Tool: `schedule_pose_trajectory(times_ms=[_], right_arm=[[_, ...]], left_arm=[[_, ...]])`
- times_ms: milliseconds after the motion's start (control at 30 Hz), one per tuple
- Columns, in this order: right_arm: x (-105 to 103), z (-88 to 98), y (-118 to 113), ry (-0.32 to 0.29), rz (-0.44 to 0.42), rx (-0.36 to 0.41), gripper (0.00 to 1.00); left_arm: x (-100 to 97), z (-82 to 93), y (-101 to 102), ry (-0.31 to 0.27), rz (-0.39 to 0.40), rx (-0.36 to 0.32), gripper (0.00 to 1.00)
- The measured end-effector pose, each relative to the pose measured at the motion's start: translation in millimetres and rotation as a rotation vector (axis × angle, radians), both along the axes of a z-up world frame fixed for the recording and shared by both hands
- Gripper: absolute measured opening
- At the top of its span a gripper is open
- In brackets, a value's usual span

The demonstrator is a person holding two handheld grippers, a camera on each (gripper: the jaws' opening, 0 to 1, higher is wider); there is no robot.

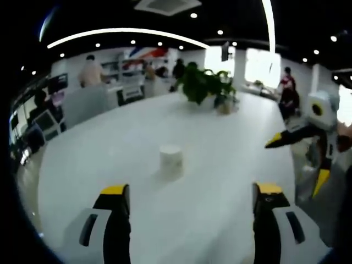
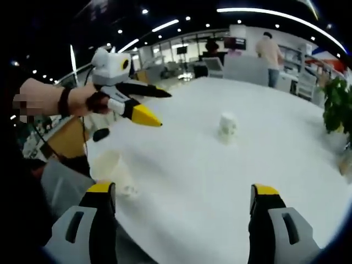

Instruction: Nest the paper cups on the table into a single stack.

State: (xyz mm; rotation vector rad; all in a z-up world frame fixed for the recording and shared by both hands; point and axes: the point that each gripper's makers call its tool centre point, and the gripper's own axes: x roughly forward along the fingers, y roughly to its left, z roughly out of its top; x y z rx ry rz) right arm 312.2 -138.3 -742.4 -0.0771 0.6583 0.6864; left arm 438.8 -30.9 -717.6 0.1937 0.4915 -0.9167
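My left gripper [image 1: 190, 203] gapes wide toward an upside-down paper cup [image 1: 171, 160] on the white table [image 1: 220, 143]; my right gripper [image 2: 181, 206] too; nothing held.

Left yellow-tipped black-and-white tongs [image 1: 190, 199]: jaws spread wide, nothing between them, held in a hand [image 2: 88, 100] with a dark wristband. Right yellow-tipped tongs [image 2: 183, 199]: jaws likewise spread, gripping nothing.
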Motion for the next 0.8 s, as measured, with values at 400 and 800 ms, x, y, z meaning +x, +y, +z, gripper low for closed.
schedule_pose_trajectory(times_ms=[400,800], right_arm=[[10,-9.7,-12,0.025,-0.016,0.020,1.00],[24,-12.9,-26,0.033,-0.045,0.033,1.00]], left_arm=[[28.0,-17.1,-17,0.018,-0.022,0.035,0.89],[57.0,-28.5,-42,0.034,-0.041,0.043,0.89]])
